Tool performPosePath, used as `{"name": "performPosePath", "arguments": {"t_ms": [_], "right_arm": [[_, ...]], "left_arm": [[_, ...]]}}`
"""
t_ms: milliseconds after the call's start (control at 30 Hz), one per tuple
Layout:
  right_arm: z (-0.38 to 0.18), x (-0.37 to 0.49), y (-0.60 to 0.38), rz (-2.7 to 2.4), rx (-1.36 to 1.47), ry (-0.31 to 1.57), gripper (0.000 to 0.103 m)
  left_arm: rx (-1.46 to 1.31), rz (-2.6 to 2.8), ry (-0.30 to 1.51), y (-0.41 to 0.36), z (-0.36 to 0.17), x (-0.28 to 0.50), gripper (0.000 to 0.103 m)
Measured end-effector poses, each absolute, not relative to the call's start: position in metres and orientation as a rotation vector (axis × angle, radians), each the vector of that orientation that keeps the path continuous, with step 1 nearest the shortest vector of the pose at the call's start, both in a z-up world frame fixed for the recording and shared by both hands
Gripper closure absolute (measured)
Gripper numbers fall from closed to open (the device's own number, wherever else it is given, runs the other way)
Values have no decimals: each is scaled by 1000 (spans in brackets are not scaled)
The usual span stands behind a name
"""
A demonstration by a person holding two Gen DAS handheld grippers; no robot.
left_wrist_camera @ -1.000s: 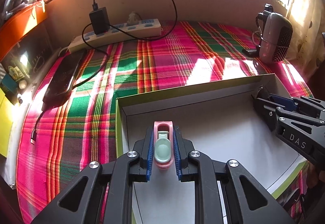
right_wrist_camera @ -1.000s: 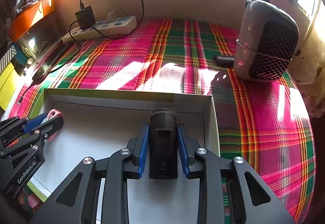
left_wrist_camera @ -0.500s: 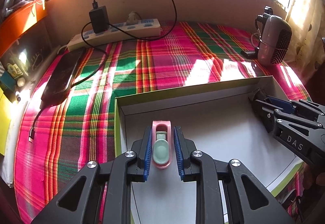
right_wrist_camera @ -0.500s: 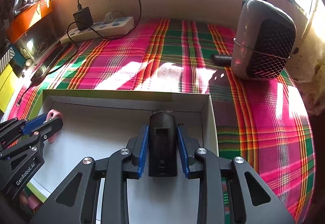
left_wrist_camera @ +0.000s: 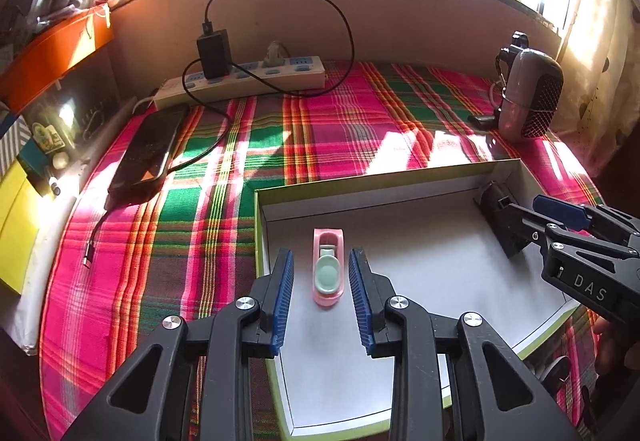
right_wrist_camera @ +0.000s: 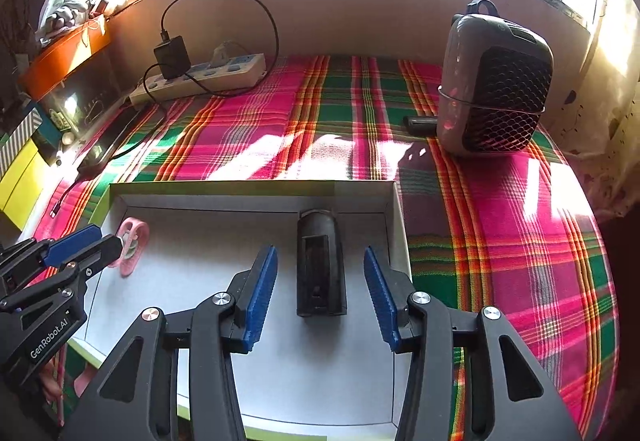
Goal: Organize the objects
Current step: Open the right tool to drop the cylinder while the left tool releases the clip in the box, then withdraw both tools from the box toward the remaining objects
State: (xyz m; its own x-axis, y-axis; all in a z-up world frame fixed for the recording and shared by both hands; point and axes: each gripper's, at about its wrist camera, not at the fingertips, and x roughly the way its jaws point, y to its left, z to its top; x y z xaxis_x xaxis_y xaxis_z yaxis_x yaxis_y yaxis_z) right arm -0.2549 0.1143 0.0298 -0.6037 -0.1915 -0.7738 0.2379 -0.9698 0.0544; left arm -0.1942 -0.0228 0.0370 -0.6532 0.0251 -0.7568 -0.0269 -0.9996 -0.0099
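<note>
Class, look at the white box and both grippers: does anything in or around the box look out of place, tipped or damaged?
Nothing stands out. The pink clip and black device lie flat inside the white box, each between opening jaws.

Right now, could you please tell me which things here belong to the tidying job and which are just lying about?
Job: shallow box; pink clip and black cylinder lying inside it, each between an opening tool's pads.

Lying about: power strip, charger, phone, small heater, plaid cloth.

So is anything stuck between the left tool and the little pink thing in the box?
No. The pink clip lies on the box floor, right between the left tool's opening pads, with only bare gaps on both sides.
</note>
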Motion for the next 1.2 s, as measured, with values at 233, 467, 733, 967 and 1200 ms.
{"name": "performPosePath", "arguments": {"t_ms": [233,467,733,967,1200], "right_arm": [[40,-230,117,-2624,1213,60,56],[50,-197,125,-2641,1165,44,56],[50,-163,134,-2637,1154,39,56],[39,-139,142,-2622,1178,46,56],[31,-123,148,-2600,1194,30,49]], "left_arm": [[-1248,2850,-23,-29,48,-171,76],[-1200,2866,-65,-42,56,-144,76],[-1187,2863,-157,-64,54,-114,76],[-1202,2830,-185,-75,44,-91,76],[-1197,2783,-201,-75,38,-76,75]]}}
